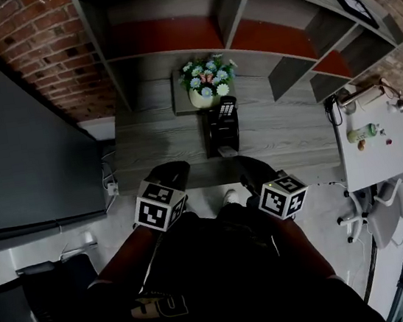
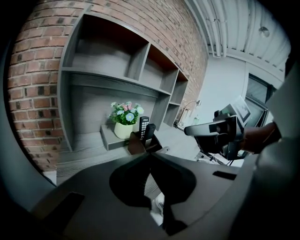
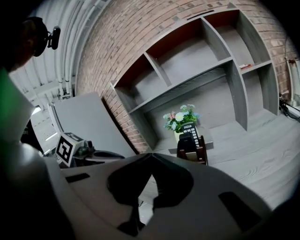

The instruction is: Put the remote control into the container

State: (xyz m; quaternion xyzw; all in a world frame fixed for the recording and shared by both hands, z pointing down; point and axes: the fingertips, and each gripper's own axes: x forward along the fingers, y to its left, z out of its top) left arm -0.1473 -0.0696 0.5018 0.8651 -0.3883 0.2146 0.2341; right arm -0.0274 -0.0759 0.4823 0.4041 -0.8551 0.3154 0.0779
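Right gripper view: the remote control (image 3: pixel 192 129) stands on end in the dark container (image 3: pixel 202 150) on the grey desk (image 3: pixel 262 145). Its long axis is near upright and its keypad faces the camera, just before a flower pot (image 3: pixel 178 136). The left gripper (image 2: pixel 150 154) and right gripper (image 3: pixel 151 154) both have their jaws pressed together, empty, well short of the remote.

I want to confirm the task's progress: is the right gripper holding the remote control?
No, the right gripper is shut on nothing; the remote control stands in the container.
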